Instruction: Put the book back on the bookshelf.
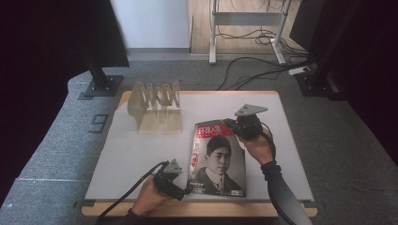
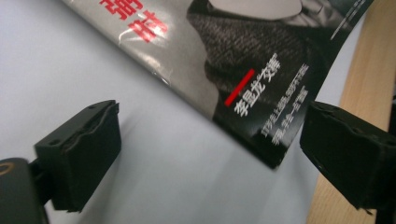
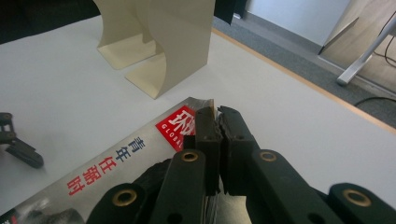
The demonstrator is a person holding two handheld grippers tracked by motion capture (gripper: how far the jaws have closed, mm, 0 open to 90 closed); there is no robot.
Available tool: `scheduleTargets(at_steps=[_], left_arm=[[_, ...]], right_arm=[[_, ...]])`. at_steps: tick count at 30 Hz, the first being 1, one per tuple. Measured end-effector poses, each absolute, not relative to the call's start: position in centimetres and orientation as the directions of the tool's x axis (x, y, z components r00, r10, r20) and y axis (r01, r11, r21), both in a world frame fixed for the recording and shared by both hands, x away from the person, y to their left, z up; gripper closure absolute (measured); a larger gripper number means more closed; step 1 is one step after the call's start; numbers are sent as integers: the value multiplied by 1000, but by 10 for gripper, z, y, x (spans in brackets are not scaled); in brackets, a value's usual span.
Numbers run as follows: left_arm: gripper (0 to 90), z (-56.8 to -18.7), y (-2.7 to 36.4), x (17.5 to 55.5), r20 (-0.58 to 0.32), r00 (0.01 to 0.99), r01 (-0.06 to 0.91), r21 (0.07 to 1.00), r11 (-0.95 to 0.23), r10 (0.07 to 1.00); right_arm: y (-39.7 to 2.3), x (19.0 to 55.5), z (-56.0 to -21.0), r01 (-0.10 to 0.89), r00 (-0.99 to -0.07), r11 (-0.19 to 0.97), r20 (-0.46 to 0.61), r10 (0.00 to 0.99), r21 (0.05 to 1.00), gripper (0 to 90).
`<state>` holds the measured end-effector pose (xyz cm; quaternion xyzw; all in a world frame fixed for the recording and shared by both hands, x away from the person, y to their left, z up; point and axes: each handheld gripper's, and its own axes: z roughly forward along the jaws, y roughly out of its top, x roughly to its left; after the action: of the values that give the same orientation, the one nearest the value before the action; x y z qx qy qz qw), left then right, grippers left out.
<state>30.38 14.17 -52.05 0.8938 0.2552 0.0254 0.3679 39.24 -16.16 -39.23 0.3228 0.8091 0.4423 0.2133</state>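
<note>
While right gripper [image 3: 215,122] pinches magazine [image 1: 218,159], left gripper [image 2: 210,154] seemingly gapes.

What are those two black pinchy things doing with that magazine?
A person holds a black two-jaw gripper in each hand at a white-topped table. The right gripper is shut on the top corner of a glossy magazine with a portrait cover. The left gripper is open, its jaws on either side of the magazine's bottom corner. A cream slotted file rack stands behind.
</note>
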Motion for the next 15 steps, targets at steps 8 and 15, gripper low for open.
scheduleTargets(at_steps=[8, 15], left_arm=[[133, -507, 138, 322, -151, 882, 422, 677, -603, 447], [192, -500, 134, 346, -142, 874, 430, 675, -600, 465]], right_arm=[[-160, 384, -377, 290, -715, 407, -87, 694, 866, 859], [-160, 378, -366, 257, -727, 411, -106, 679, 874, 859]])
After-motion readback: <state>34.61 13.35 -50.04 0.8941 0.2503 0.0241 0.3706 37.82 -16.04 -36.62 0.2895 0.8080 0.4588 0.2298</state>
